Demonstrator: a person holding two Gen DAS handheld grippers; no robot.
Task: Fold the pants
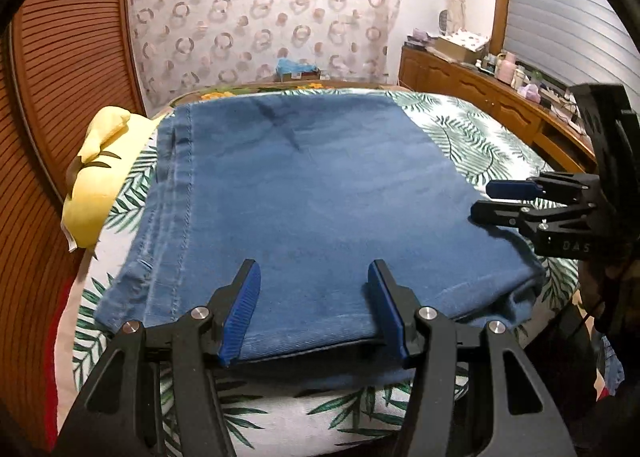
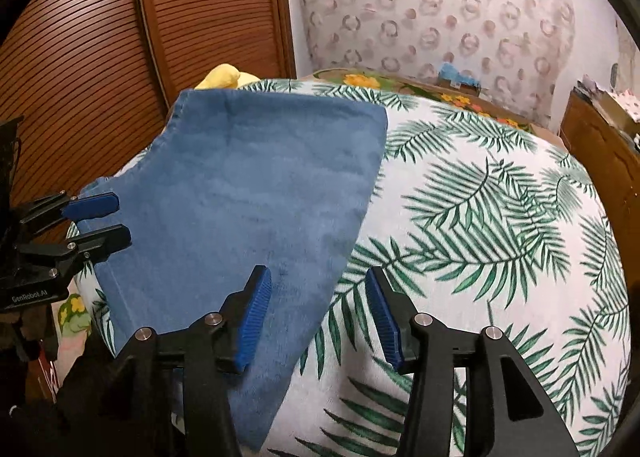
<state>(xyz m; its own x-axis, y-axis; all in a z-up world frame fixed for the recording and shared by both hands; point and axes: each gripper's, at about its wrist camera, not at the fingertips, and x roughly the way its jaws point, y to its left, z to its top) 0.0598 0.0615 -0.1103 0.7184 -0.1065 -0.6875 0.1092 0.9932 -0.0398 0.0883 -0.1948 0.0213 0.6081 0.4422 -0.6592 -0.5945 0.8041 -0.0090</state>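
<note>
Folded already into a thick blue stack, the pants (image 1: 304, 209) on the leafy bed cover (image 2: 500, 217), with maybe one more fold or a little smoothing left. Near edge of the stack just in front of the left gripper (image 1: 314, 311), jaws apart and holding nothing. Right gripper (image 2: 318, 315) also apart and empty, over the stack's right edge.

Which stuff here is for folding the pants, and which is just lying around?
For the job:
blue pants
left gripper
right gripper
leaf-print bedspread they lie on

Just lying about:
yellow plush toy
blue box by the wall
clutter on the wooden dresser
</note>
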